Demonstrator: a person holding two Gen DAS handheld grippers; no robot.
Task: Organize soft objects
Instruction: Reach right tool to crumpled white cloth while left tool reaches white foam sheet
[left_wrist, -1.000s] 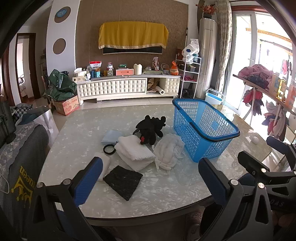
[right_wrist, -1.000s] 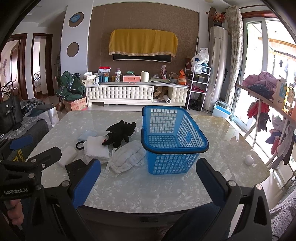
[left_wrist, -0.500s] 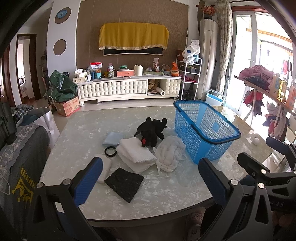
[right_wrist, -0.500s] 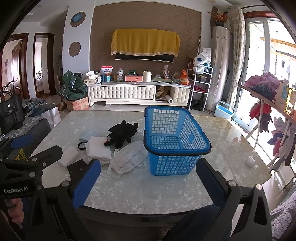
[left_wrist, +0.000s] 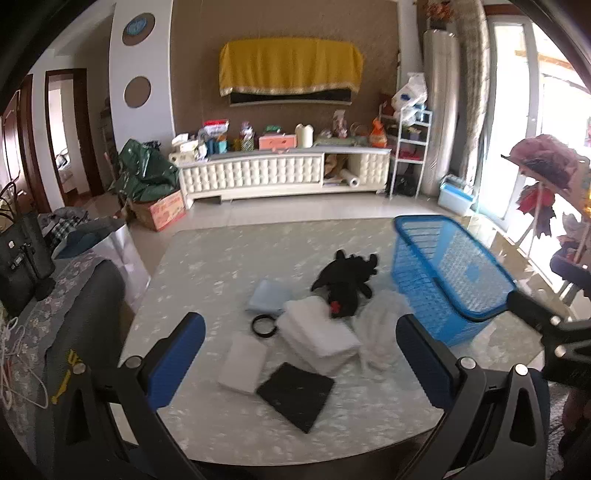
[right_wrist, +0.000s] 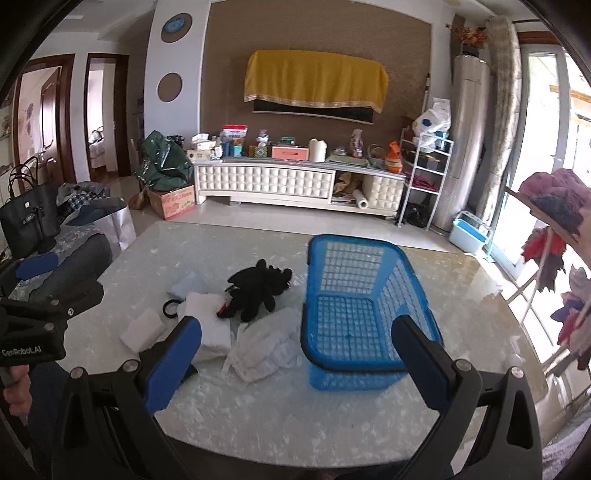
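On the marble table (left_wrist: 221, 266) lie a black plush toy (left_wrist: 345, 280), a folded white towel (left_wrist: 317, 334), a crumpled white cloth (left_wrist: 380, 332), a black cloth square (left_wrist: 295, 395), a white pad (left_wrist: 243, 362), a light blue pad (left_wrist: 269, 301) and a black ring (left_wrist: 264, 326). An empty blue basket (left_wrist: 447, 277) stands to their right. My left gripper (left_wrist: 299, 369) is open above the near edge, over the black square. My right gripper (right_wrist: 295, 365) is open, near the crumpled cloth (right_wrist: 266, 347) and the basket (right_wrist: 362, 310).
A grey sofa (left_wrist: 66, 332) with a black bag (left_wrist: 22, 266) stands left of the table. A white TV cabinet (left_wrist: 280, 175) lines the far wall. A clothes rack (left_wrist: 546, 192) stands on the right by the window.
Both grippers have moved forward toward the table's objects, so the cloths and basket appear larger and nearer. Both remain open. Nothing on the table has moved.
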